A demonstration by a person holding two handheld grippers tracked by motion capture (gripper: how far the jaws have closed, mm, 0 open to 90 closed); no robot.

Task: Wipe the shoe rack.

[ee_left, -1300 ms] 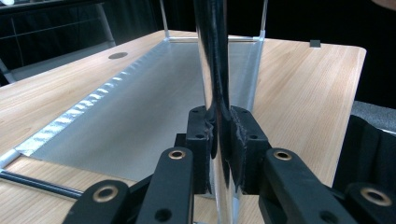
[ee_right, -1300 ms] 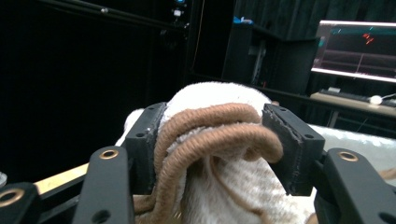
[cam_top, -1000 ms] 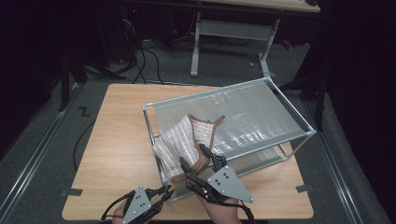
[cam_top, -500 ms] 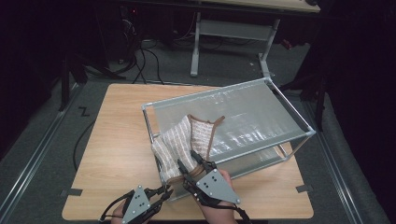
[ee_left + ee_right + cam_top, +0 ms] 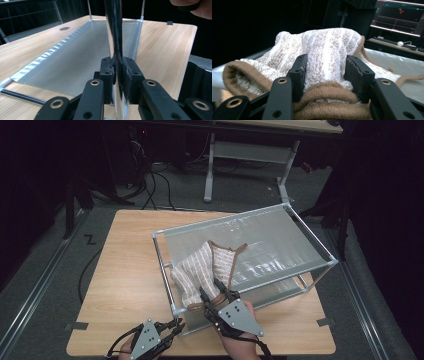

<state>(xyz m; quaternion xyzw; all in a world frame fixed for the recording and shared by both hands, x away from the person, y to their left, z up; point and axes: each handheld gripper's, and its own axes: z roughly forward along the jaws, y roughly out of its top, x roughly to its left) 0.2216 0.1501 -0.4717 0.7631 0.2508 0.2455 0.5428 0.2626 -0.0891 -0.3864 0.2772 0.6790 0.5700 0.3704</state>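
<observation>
So the right tongs [image 5: 325, 72] have just been closing and now they're clamped about halfway shut on a bunched fold of the striped towel [image 5: 202, 270], pads squeezing the terry right above its brown corded hem, at the near rail of the metal rack [image 5: 305, 227]. The left tongs [image 5: 117, 75] are pinched nearly all the way shut on the rack's shiny front corner post, basically pinning the frame down. From the high view, the towel is draped over the rack's near-left corner: part of it lies on the mesh top with the brown edge pointing toward the middle of the rack, and the rest hangs over the near rail toward the person. The rack itself sits skewed on the right half of the desk [image 5: 125, 270], its far corner close to the desk's right edge. What I'd worry about: the grip is on a thick wad of cloth plus hem, so if the pull goes sideways the fold could squirm out and only one layer comes along. The hanging part could also snag on the corner joint of the rack and drag the whole frame, and if the left tongs slip on that slick post, the rack slides toward the desk edge.
</observation>
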